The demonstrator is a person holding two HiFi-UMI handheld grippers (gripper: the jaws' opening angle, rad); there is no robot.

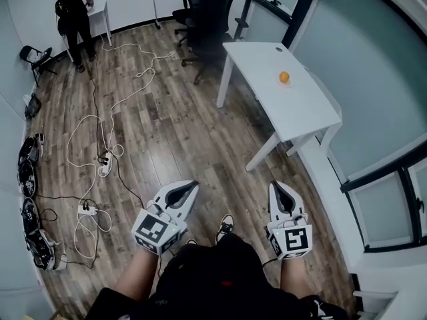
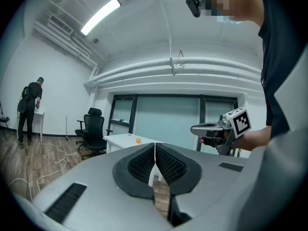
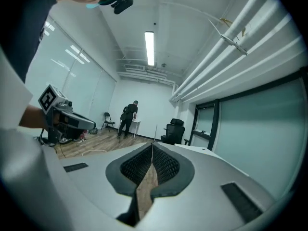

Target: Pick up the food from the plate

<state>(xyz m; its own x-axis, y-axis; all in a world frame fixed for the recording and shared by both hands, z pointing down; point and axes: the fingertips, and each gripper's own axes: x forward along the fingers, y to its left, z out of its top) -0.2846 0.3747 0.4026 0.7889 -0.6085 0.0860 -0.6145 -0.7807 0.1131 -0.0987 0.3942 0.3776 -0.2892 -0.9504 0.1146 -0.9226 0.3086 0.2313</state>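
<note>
Wood-plank floor [image 1: 173,132] strewn with white cables [image 1: 100,132] spreads beneath a white table [image 1: 267,62] by the glass wall, where the orange food [image 1: 284,77] sits well apart from the left gripper [image 1: 191,186] and right gripper [image 1: 276,187], both closed and empty.

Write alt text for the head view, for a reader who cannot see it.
The left hand-held gripper and right hand-held gripper, both shut and empty, are held over a wood floor. Ahead, a white table bears a small piece of orange food; beyond are loose cables, a black chair and a distant standing person.
</note>
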